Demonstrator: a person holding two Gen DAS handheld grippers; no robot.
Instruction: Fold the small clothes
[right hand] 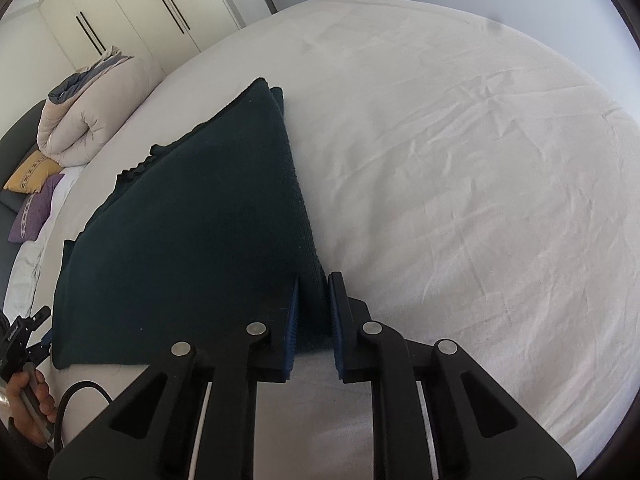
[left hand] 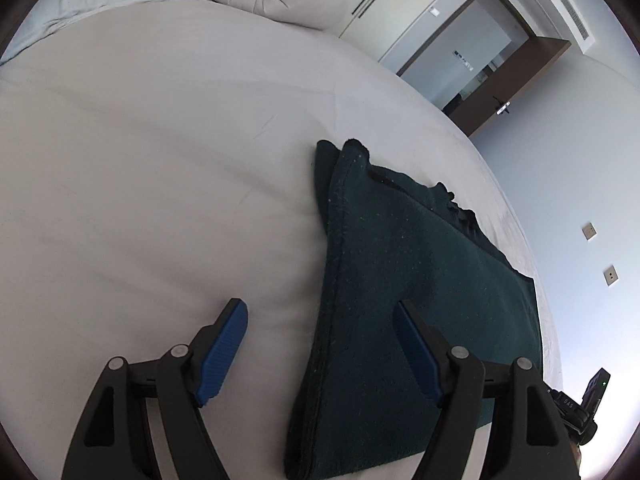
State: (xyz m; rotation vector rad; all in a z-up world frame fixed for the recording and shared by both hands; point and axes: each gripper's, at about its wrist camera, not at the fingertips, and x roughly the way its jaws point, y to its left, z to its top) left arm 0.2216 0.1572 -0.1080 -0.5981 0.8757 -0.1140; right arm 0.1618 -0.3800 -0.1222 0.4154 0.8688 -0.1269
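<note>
The right gripper (right hand: pixel 312 308) is closed on the near corner of the folded dark green garment (right hand: pixel 192 216) on the bed (right hand: pixel 460 160). The left gripper (left hand: pixel 320 344) stands wide open above the garment's edge — gripping nothing.

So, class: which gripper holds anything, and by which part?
The right gripper pinches the dark green garment at its near corner edge; the left gripper holds nothing.

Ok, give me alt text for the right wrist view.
The right gripper is shut on the near corner of a folded dark green knitted garment lying on a white bedsheet. A rolled beige duvet sits far left.
</note>
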